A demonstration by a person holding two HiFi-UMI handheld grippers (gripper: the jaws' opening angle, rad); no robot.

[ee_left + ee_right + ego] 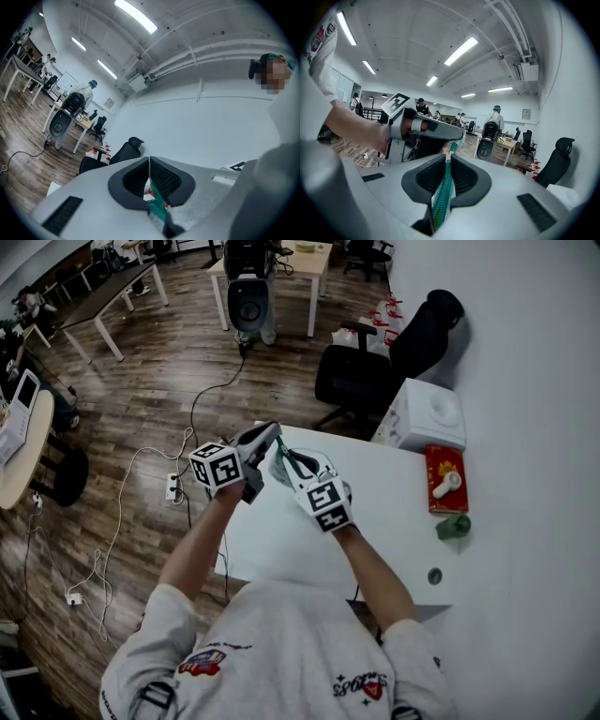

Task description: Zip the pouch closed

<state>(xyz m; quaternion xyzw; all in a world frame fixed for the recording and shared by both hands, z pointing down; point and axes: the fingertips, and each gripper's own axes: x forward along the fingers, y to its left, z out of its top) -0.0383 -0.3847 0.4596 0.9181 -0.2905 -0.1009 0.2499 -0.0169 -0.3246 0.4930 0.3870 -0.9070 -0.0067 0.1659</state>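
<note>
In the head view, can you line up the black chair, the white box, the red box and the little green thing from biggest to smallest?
1. black chair
2. white box
3. red box
4. little green thing
The chair is farther from the camera, so it may truly be even bigger.

Pouch point(302, 465): pale body, green zipper tape point(440, 199) seen edge-on; held up off the tabletop point(281, 540), above its far left corner; how far it is zipped is unclear
</note>
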